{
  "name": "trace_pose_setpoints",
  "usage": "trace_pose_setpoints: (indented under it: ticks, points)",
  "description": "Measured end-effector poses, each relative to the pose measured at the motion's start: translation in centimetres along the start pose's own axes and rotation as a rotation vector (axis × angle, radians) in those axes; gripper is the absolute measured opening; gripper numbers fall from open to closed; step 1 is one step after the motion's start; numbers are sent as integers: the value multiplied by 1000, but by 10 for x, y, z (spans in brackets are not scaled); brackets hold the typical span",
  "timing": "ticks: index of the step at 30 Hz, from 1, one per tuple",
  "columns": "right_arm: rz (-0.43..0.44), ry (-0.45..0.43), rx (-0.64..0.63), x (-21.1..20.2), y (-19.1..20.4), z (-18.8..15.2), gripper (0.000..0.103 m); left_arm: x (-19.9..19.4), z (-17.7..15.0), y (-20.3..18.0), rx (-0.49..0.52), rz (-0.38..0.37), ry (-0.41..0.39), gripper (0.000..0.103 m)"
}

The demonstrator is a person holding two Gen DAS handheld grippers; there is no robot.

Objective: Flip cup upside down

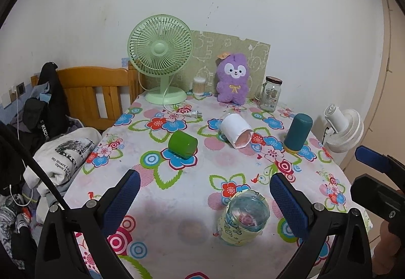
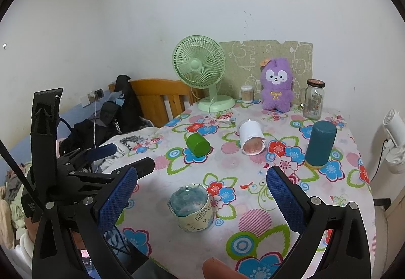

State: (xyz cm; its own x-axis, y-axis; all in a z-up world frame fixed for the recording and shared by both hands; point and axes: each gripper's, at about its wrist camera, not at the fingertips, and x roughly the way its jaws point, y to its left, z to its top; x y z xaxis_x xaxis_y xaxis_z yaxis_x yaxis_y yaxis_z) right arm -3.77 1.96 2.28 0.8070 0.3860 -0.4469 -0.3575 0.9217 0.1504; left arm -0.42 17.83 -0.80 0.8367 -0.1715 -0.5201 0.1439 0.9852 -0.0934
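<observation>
Far left, beside the worktop [image 2: 253, 218]: heaped clothing [image 1: 63, 152] against a wooden headboard [image 1: 93, 91]. At the back edge, left to right: green desk fan [image 1: 160, 56], small tub of cotton swabs [image 1: 199, 85], purple plush toy [image 1: 234, 79], lidded glass jar [image 1: 270, 95] with what looks like a label or paper showing through the glass; exact contents impossible to tell. In the middle row, 3 vessels: green cup [image 1: 182, 144] tipped on its side, white paper cup [image 1: 236, 130] also on its side with the pinkish inside facing the camera, teal bottle [image 1: 298, 132] standing with its yellow end down. Nearest the camera, clear glass cup [image 1: 241, 220] wrapped in a pale yellow sleeve, standing upside down on the floral cloth, base up, nothing visible inside. Left gripper [image 1: 205, 188] spread wide, blue pads either side of the glass cup and well clear of it, holding nothing. Right gripper [image 2: 202, 188] likewise spread wide, empty, glass cup [image 2: 192, 207] between its fingers without contact. At far right, off the worktop, white clip fan [image 1: 341, 127].
</observation>
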Motion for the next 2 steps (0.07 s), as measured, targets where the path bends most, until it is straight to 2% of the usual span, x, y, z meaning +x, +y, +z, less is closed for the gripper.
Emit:
trace_pose_setpoints:
  ticks: [2]
  points:
    - [0, 0, -2, 0, 0, 0, 103, 0, 0, 0, 0, -2, -1, 103]
